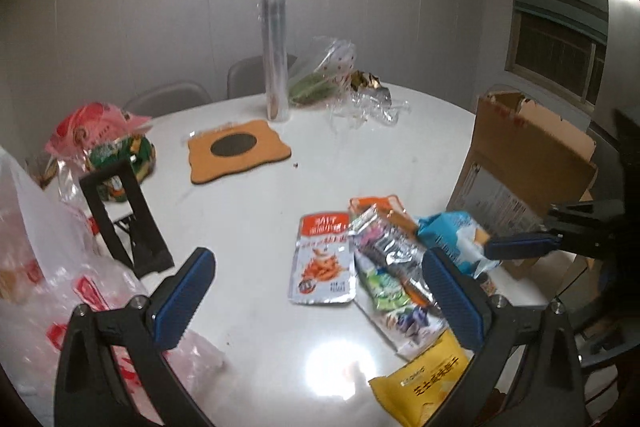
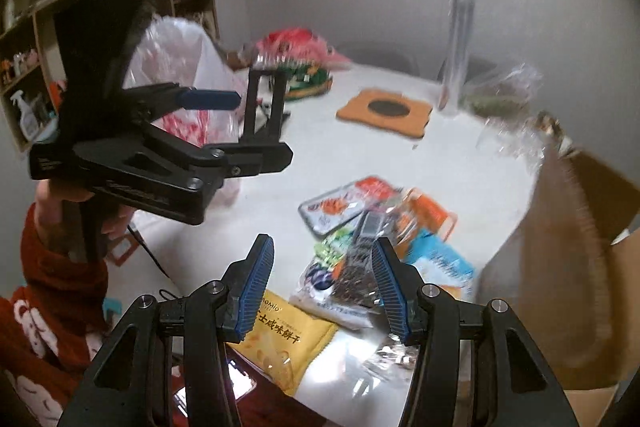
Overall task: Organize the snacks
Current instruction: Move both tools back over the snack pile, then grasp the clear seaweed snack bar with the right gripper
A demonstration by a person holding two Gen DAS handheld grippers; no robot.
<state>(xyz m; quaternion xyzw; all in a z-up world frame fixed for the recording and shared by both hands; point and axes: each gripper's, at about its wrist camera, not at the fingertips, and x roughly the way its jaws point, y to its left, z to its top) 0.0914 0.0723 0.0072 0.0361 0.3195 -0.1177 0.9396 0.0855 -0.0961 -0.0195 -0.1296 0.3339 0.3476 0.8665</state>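
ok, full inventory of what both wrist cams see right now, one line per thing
table: 1, white, round, holds everything below
snack packets: about five in a loose overlapping pile, table's near right; orange-and-silver packet, yellow packet, light-blue packet
cardboard box: 1, brown, open, right edge
coaster: 1, orange with dark centre, mid-table
clear tube: 1, upright, far side
clear bags: crumpled, far side
black stand: 1, left
plastic bags: white and red, left
sleeve: red
left gripper: open, empty
right gripper: open, empty, above the pile
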